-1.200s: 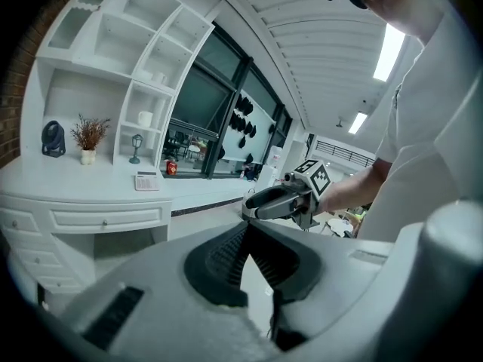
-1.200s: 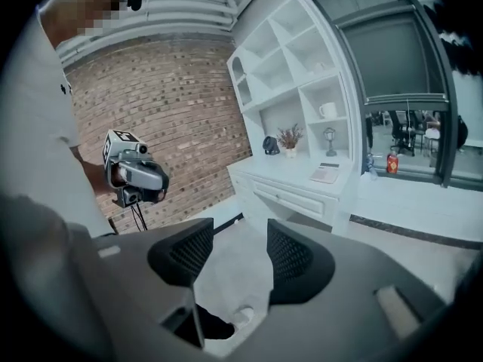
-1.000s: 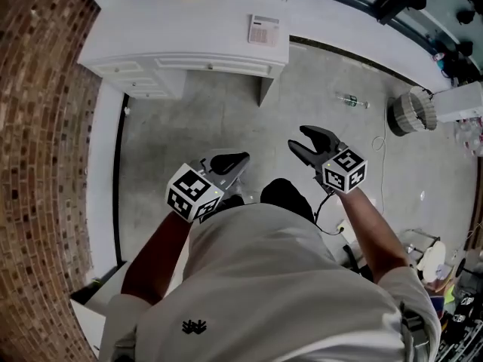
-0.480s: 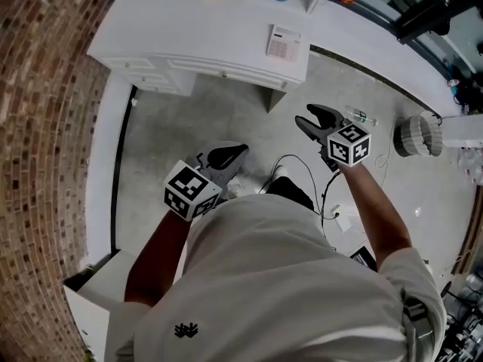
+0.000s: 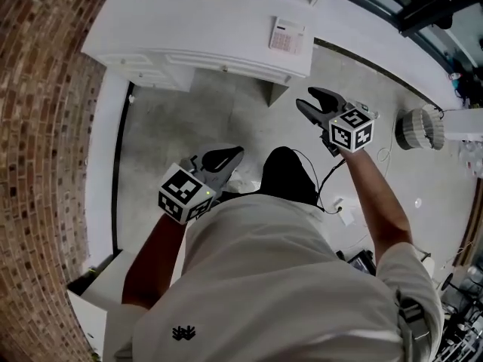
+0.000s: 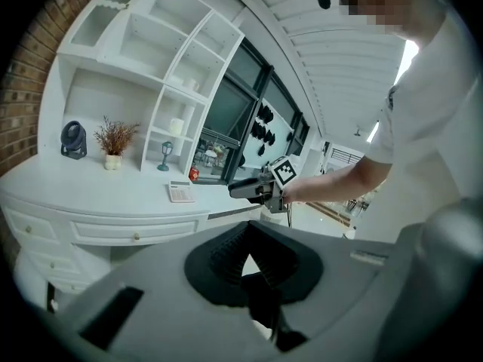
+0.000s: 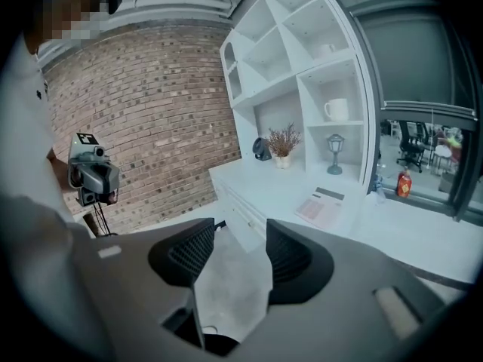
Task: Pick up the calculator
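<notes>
The calculator [image 5: 287,35], white with pinkish keys, lies flat near the front right corner of the white desk [image 5: 189,36]. It also shows as the calculator [image 6: 179,193] in the left gripper view and as the calculator [image 7: 321,206] in the right gripper view. My right gripper [image 5: 311,101] is open and empty, held over the floor just short of the desk's corner and pointing toward the calculator. My left gripper [image 5: 225,157] hangs lower and further back over the floor, its pads meeting at the tips with nothing between them. Neither gripper touches the calculator.
A brick wall [image 5: 45,164] runs along the left. The desk carries shelves [image 6: 173,66], a small fan [image 6: 73,140], a vase of dried twigs [image 6: 113,138] and a little lamp [image 6: 165,155]. On the floor are a wicker basket [image 5: 421,129] and cables [image 5: 324,194].
My right gripper has travelled forward toward the desk corner and the calculator. The left gripper has followed a shorter way. Both jaws stand as before.
</notes>
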`<state>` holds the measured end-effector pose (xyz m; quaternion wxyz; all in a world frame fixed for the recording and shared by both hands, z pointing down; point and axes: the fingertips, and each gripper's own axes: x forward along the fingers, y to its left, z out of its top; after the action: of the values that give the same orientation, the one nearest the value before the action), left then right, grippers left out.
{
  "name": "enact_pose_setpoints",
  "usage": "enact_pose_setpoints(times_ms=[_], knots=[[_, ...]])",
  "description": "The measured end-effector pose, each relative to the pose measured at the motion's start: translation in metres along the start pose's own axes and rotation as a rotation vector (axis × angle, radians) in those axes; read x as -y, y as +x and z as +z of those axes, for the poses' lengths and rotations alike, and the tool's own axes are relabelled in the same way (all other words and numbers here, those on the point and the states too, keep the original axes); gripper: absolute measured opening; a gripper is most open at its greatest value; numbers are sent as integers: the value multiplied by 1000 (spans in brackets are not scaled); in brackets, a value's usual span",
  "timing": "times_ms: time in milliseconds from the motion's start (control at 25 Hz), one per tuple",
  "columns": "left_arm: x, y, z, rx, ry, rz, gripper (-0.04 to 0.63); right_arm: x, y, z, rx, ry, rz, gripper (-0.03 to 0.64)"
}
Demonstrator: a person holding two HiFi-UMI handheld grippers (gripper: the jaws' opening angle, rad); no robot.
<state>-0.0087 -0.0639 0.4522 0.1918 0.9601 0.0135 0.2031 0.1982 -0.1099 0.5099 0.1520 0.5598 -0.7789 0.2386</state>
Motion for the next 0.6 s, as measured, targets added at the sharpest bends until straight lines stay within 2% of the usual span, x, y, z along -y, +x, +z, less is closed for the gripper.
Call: enact_pose_setpoints(times_ms=[160, 280, 600], knots=[[-10, 14, 9, -1, -19, 1, 6, 31, 12, 11, 11, 8, -13, 232], [-27, 36, 23, -1, 1, 16, 6, 68, 26, 20, 7, -13, 1, 232], [-72, 104, 87, 36, -43, 87, 6, 184, 77, 45, -29, -30, 57, 232]])
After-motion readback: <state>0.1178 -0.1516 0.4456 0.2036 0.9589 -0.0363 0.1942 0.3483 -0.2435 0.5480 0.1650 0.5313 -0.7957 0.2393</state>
